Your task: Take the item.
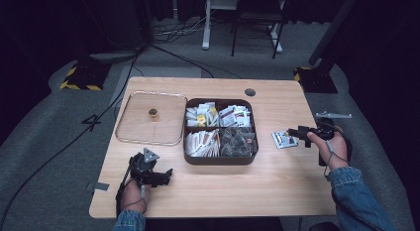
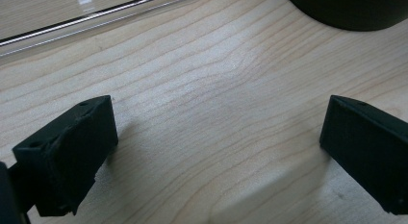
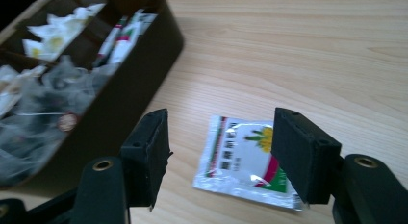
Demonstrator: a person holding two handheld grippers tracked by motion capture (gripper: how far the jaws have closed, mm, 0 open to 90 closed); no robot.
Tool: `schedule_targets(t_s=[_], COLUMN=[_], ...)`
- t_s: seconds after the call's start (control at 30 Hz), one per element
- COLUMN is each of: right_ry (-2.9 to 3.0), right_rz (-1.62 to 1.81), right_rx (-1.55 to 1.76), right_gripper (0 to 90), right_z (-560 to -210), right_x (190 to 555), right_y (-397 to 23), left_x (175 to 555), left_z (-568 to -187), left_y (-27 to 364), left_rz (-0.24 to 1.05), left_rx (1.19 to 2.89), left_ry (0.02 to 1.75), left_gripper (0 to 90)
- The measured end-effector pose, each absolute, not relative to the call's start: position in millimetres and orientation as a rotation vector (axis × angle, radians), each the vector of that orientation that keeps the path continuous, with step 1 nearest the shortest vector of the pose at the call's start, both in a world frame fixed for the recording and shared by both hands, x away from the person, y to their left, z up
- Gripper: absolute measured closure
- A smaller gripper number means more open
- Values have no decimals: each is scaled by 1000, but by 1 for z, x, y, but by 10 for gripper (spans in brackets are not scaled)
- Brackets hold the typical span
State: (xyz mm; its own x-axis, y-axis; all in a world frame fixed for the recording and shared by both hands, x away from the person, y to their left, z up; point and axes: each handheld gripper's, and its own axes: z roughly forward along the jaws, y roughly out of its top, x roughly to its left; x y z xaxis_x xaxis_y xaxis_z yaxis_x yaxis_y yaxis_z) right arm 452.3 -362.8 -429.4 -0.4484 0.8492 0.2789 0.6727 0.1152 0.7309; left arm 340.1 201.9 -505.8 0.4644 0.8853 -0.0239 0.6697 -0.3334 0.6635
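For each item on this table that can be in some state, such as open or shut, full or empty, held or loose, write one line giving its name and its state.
Left gripper: open, nothing between its jaws, over bare wood.
Right gripper: open, jaws either side of the packet, not closed on it.
Packet: lying flat on the table, loose, outside the box.
Compartment box: uncovered, four sections filled with packets.
Clear lid: off the box, lying flat to its left.
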Motion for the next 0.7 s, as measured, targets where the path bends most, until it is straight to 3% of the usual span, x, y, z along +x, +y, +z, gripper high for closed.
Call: schedule_targets(t_s=[0.37, 0.7], right_ry=[2267, 2369], right_rz=[1369, 1409], right_rx=[1349, 1194], right_gripper=[392, 381], right_z=[-399, -404], right_x=[416, 385], right_y=[-330, -296], left_x=[340, 340], left_z=[-506, -506], left_y=[202, 202], left_rz=[460, 460], left_rx=[2108, 2107], left_ry=[1287, 1288], left_gripper=[0, 0])
